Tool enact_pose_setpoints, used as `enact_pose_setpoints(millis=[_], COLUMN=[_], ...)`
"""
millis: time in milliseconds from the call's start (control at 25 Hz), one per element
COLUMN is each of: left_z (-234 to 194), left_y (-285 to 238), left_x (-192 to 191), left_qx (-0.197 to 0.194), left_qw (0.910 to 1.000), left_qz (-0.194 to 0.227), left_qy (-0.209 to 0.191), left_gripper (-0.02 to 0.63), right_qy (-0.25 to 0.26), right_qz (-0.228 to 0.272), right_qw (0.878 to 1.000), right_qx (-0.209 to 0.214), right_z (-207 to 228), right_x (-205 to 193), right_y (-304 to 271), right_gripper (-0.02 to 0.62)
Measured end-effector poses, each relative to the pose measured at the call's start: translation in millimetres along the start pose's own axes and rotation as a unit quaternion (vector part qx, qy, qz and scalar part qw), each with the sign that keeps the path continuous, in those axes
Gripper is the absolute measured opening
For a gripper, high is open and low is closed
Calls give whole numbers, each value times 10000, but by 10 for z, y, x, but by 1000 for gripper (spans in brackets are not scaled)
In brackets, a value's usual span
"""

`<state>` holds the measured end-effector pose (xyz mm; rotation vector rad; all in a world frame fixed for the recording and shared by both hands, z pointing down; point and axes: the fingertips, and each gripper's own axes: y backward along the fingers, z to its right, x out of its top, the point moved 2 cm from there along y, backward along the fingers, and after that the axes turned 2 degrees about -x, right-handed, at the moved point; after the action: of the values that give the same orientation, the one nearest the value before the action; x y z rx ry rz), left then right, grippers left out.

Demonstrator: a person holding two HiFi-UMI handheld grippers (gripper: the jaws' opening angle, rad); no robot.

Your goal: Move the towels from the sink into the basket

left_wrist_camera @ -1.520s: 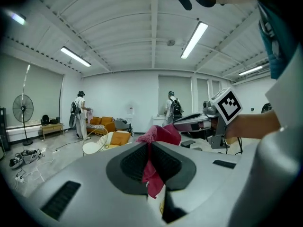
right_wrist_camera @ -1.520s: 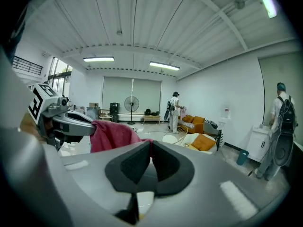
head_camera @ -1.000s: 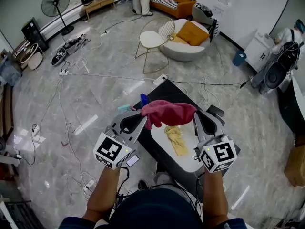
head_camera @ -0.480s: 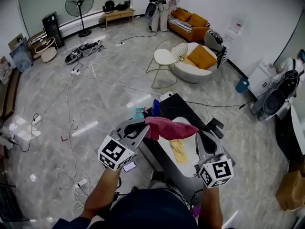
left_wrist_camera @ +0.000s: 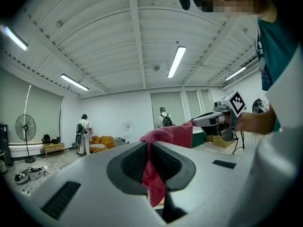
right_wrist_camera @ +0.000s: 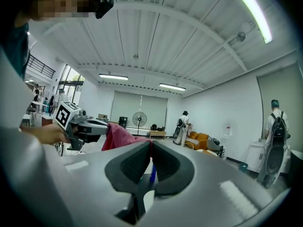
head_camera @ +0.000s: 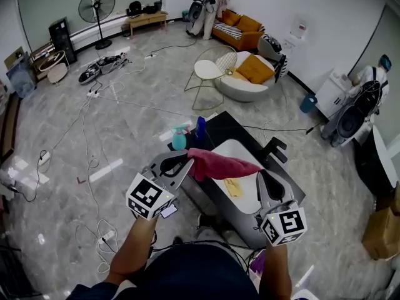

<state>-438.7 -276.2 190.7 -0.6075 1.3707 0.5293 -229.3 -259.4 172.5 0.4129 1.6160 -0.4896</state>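
Observation:
A pink towel (head_camera: pixel 220 165) hangs stretched in the air between my two grippers, above the near side of the white sink (head_camera: pixel 245 199). My left gripper (head_camera: pixel 183 164) is shut on the towel's left end, and in the left gripper view the cloth (left_wrist_camera: pixel 152 176) hangs down out of the closed jaws (left_wrist_camera: pixel 149 148). My right gripper (head_camera: pixel 261 176) is shut on the right end; in the right gripper view the pink cloth (right_wrist_camera: pixel 118 134) runs into its closed jaws (right_wrist_camera: pixel 150 150). A yellow towel (head_camera: pixel 232 187) lies crumpled in the sink. No basket is in view.
The sink sits in a black cabinet top (head_camera: pixel 220 127). A teal spray bottle (head_camera: pixel 179 140) and a blue bottle (head_camera: pixel 200 127) stand at its far left corner. Cables (head_camera: pixel 87 167) trail over the floor at the left. A wire chair (head_camera: pixel 210 69) and sofas stand farther off.
Both grippers have moved together with the pink towel, which is now pulled flatter between them and sits nearer me over the sink. The head view has swung.

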Motion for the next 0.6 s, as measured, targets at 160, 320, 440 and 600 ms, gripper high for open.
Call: enact_pose_setpoints(millis=[160, 320, 440, 600], left_z=[295, 650, 959, 1361], left_y=[-23, -156, -273, -451], left_x=[41, 103, 157, 258], left_qx=[-310, -663, -947, -1225], left_qw=[9995, 9977, 9954, 9922], left_qz=[78, 104, 95, 158], left_qy=[4, -28, -107, -181], left_gripper=[25, 25, 25, 25], right_qy=[-58, -48, -119, -183], right_qz=[-57, -79, -61, -47], right_qw=[9994, 9978, 9955, 9921], right_qx=[-327, -652, -935, -1241], right_z=[0, 122, 254, 437], right_x=[-45, -57, -95, -163], right_y=[410, 820, 1157, 1609], right_gripper=[23, 23, 23, 23])
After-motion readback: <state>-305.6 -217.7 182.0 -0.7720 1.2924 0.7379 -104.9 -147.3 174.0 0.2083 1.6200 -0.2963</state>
